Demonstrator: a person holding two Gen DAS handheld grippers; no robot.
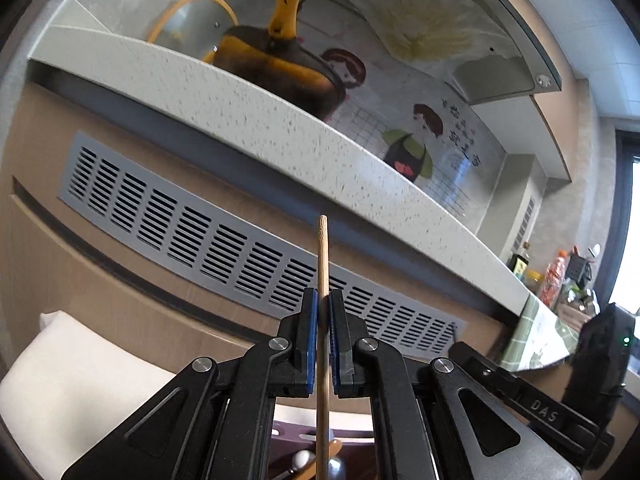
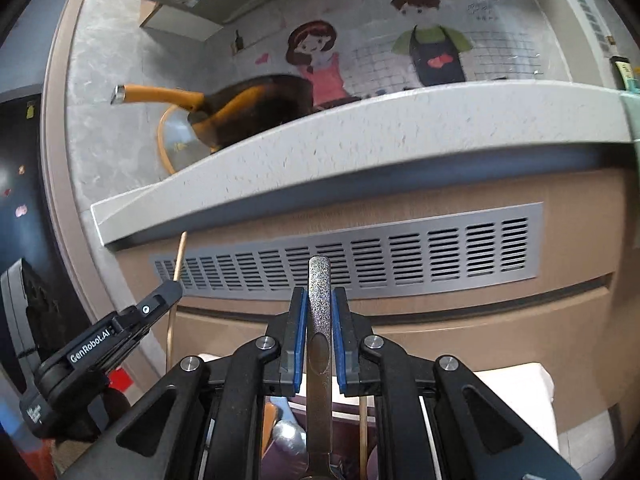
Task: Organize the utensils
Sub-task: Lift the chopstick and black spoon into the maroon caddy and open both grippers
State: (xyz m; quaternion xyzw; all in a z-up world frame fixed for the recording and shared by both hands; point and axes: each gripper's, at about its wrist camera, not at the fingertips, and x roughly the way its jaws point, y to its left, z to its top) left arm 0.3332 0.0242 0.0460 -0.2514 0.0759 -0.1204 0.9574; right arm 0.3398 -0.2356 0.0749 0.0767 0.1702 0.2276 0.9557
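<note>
A wooden chopstick [image 1: 322, 276] is clamped upright between the blue pads [image 1: 313, 344] of the left hand-held gripper [image 1: 323, 300], its blunt tip standing well above the fingers and its lower length running down out of sight between them. In the right wrist view, a metal utensil handle [image 2: 319, 320] with a speckled, rounded end is pinched just as tightly by the right hand-held gripper [image 2: 319, 300], and the same chopstick [image 2: 178, 258] is seen at far left, held by the left hand-held gripper [image 2: 162, 294]. Below both tools, a purple holder [image 1: 292, 434] with further utensils, among them a second thin stick [image 2: 362, 436], is partly seen, though its contents are mostly hidden by the gripper bodies. Behind the held pieces, a grey slotted vent panel [image 2: 360, 252] is set into a tan cabinet front [image 2: 480, 340]. Above it, the speckled pale edge of the table [image 2: 320, 148] is seen, on which a dark frying pan [image 2: 260, 108] with an orange handle [image 2: 160, 94] rests beside a glass lid [image 2: 176, 140] with an orange rim. Farther back, a wall panel is decorated with two cartoon figures [image 2: 432, 40], and bottles [image 1: 554, 280] are grouped at the far right end of the table.
</note>
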